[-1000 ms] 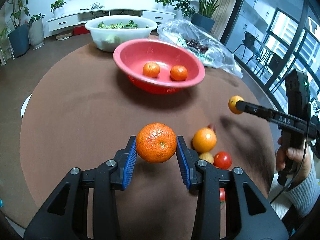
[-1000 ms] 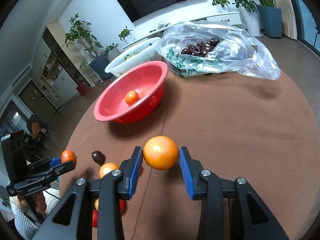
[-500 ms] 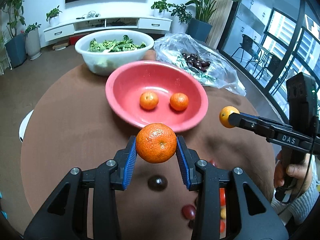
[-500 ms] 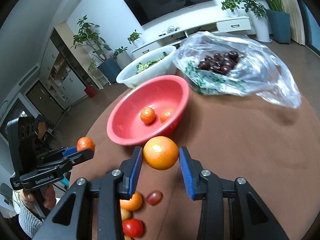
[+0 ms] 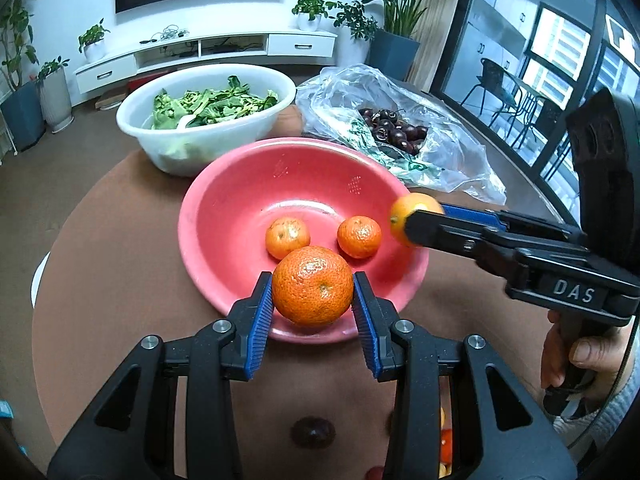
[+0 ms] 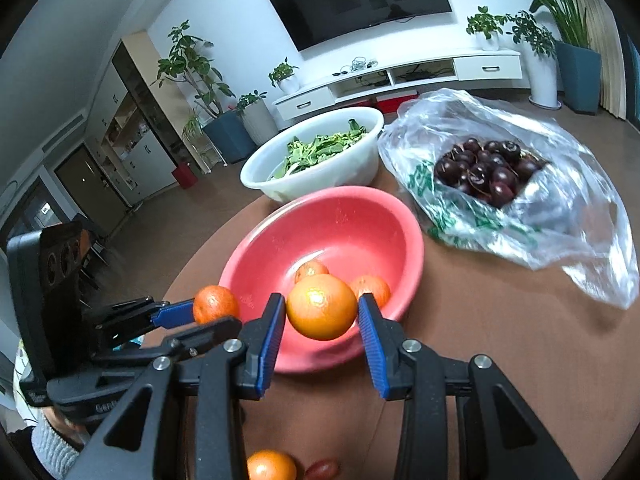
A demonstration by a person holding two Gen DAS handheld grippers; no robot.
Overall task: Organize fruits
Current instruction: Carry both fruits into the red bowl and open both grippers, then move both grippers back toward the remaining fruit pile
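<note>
Left gripper (image 5: 313,312): clamped on a mandarin (image 5: 313,286), over the red bowl's (image 5: 224,208) 6 o'clock rim.
Right gripper (image 6: 322,334): pinching an orange (image 6: 321,306) above the near rim.
Bowl: two mandarins (image 5: 287,237) inside.
Table (image 5: 120,240): loose fruit nearest the cameras.

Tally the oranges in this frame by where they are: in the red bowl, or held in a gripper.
In the red bowl: 2, one orange and another.
Held in the left gripper: 1.
Held in the right gripper: 1.
Total: 4.
</note>
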